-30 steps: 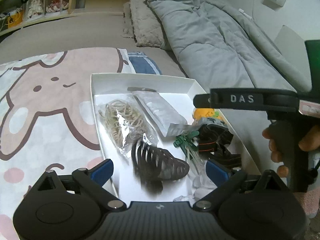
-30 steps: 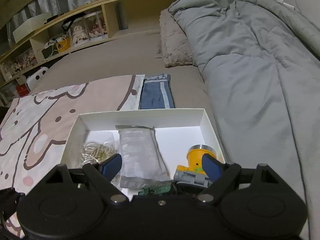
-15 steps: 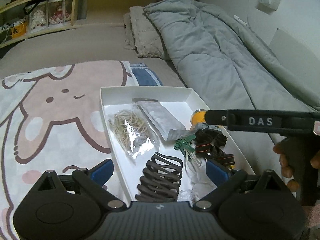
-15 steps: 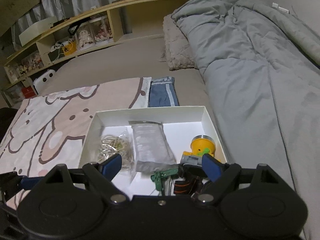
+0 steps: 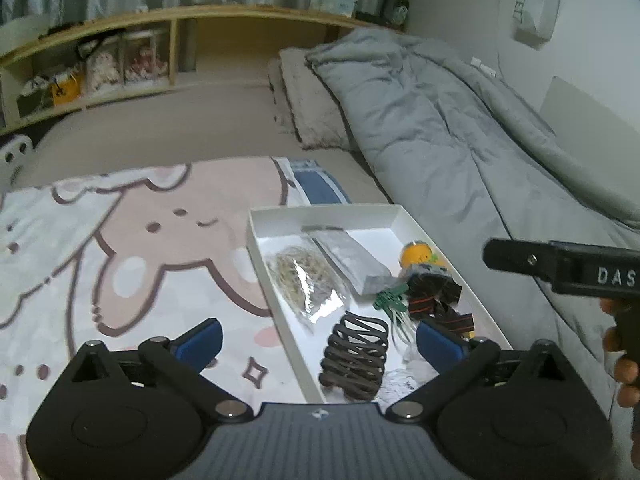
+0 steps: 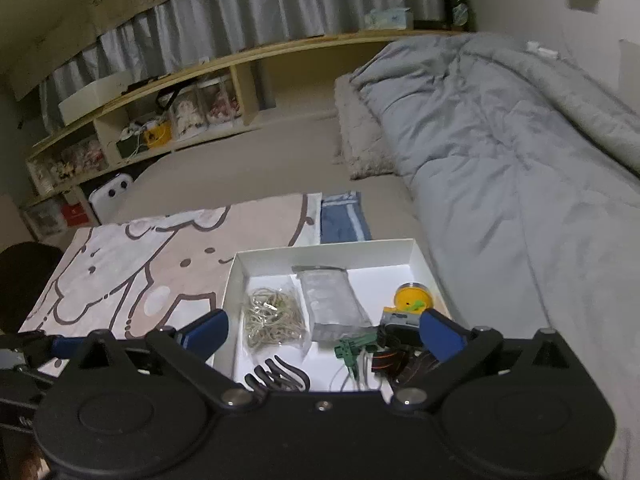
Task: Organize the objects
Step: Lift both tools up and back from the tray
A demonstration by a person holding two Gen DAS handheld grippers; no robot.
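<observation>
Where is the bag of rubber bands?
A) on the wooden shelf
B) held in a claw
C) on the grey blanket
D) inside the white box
D: the bag of rubber bands lies in the white box, beside the grey pouch.

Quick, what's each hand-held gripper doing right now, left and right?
Left hand-held gripper: jaws opening, nothing between them.
Right hand-held gripper: jaws opening, nothing between them.

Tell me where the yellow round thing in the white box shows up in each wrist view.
Left wrist: yellow round thing right of centre, by the box's right wall.
Right wrist: lower right of centre, by the same wall.
Shared landmark: the grey pouch to its left in both.
</observation>
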